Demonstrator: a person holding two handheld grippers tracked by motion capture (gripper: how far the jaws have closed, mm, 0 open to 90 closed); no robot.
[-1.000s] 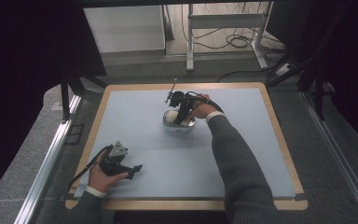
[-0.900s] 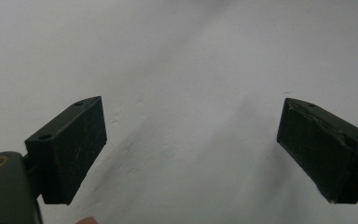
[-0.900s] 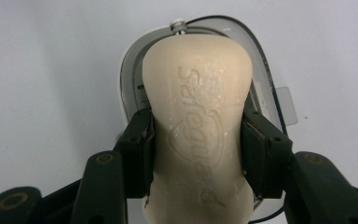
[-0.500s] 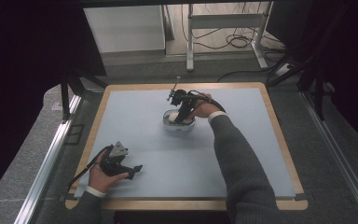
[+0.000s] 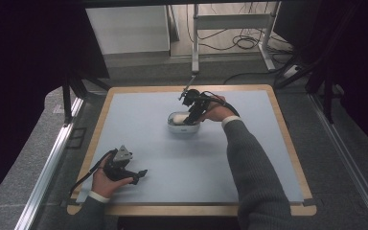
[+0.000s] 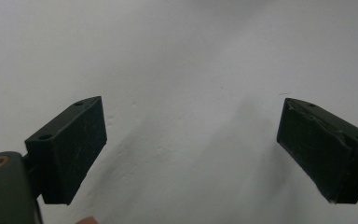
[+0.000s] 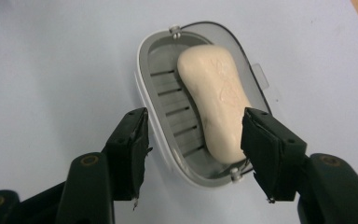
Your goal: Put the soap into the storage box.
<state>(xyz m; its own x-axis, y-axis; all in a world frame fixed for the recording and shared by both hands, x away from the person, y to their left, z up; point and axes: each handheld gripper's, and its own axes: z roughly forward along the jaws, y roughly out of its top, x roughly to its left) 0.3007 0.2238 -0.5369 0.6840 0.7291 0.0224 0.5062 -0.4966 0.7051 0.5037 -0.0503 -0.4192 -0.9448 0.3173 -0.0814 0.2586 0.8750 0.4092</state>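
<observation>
Right hand-held gripper [image 7: 193, 156]: we note jaws apart, just been opening, clear of soap [image 7: 214, 107] lying in its dish [image 7: 165, 86] directly beneath.

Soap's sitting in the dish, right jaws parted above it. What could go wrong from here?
1. The cream soap bar lies tilted against one wall of the grey slatted soap dish; it may slide.
2. The right gripper, jaws just opening, straddles the dish rim; lifting off could clip and shift it.

The soap [image 7: 216, 109] looked waxy and smooth, its dish [image 7: 168, 88] glossy grey plastic; the desk [image 5: 182, 158] was matt, wood-edged.
</observation>
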